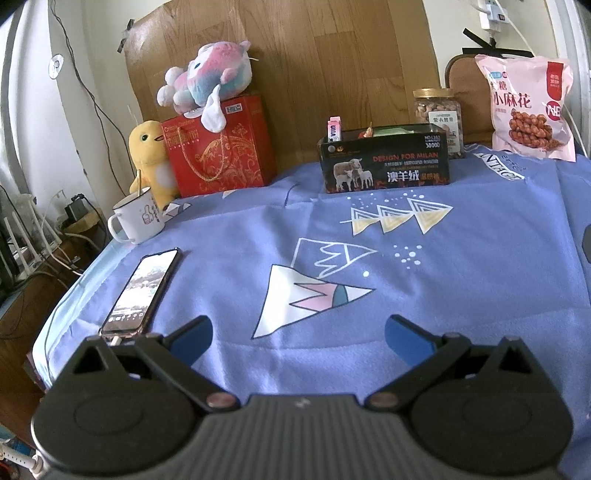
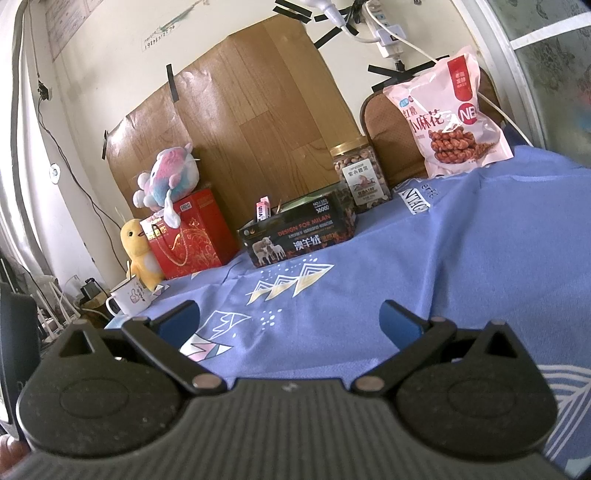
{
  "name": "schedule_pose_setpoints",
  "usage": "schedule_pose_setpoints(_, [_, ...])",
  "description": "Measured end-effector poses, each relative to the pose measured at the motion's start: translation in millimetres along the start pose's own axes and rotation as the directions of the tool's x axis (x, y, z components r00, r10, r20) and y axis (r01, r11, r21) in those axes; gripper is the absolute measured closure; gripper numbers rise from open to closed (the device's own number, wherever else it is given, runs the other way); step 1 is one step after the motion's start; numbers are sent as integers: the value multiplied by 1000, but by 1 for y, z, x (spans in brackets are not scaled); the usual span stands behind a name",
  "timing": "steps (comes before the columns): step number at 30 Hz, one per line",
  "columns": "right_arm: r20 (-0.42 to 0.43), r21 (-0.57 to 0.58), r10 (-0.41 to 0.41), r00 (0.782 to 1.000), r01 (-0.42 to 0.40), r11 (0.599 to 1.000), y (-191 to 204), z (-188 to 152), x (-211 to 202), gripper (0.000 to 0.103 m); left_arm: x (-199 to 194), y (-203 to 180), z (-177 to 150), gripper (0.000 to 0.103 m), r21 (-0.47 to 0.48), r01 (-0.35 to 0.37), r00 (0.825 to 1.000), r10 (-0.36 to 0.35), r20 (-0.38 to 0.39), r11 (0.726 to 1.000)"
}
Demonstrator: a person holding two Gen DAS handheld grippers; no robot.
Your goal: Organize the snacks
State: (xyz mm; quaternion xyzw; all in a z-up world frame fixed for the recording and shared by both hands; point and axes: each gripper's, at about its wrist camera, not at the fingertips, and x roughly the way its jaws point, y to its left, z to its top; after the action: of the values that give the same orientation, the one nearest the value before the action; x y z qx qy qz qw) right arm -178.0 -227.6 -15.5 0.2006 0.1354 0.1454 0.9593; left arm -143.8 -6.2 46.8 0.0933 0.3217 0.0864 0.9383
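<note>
left gripper (image 1: 297,334) and right gripper (image 2: 289,323) spread wide, empty, low over the blue cloth (image 1: 461,295); black box (image 1: 384,160) at the back, probably for gathering small snacks.

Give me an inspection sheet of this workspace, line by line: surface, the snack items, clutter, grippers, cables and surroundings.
Surface: blue patterned cloth, mostly bare in the middle.
Job's things: black box at the back, open, with a small pink carton standing in it; nut jar behind it; pink snack bag upright at the far right.
Clutter: phone lying screen-up near the left edge; white mug; red gift bag with a pastel plush on top; yellow plush beside it.
Grippers: left gripper and right gripper both open, empty, above the cloth.
Cables: power strip and plugs on the wall.
Surroundings: wood-grain sheet taped to the wall.
</note>
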Motion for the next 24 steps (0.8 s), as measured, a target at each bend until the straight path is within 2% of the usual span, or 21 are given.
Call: schedule_pose_setpoints(24, [-7, 3, 1, 1000, -1, 1000, -2, -1, 1, 0, 1, -1, -2, 0, -1, 6, 1000, -6, -9, 1000])
